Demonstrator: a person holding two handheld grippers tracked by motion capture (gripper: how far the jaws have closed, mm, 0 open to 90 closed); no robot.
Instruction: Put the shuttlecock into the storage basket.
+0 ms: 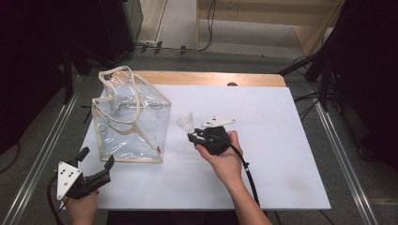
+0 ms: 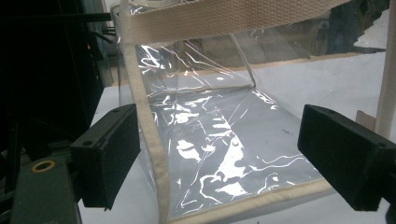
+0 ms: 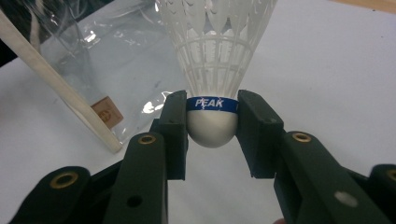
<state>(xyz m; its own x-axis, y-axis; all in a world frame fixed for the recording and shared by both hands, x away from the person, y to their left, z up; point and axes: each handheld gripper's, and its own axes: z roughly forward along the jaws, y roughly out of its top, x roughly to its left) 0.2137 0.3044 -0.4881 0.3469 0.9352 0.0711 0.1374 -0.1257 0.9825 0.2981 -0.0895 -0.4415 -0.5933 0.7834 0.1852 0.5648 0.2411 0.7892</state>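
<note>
The right gripper (image 3: 212, 126) pinches the white shuttlecock (image 3: 212, 70) by its round cork nose, held a little above the counter (image 1: 281, 140), near the clear bag (image 1: 129, 117). That hard nose is the best spot to hold. The shuttlecock looks very light, and its thin skirt could bend. The left gripper (image 2: 219, 149) stands wide open with nothing in it, by the soft, floppy bag.

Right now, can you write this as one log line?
right hand-held gripper: shut on white plastic shuttlecock | left hand-held gripper: open | clear plastic bag: upright

White shuttlecock (image 3: 212, 56) (blue band), clear bag (image 1: 129, 117) trimmed cream
</note>
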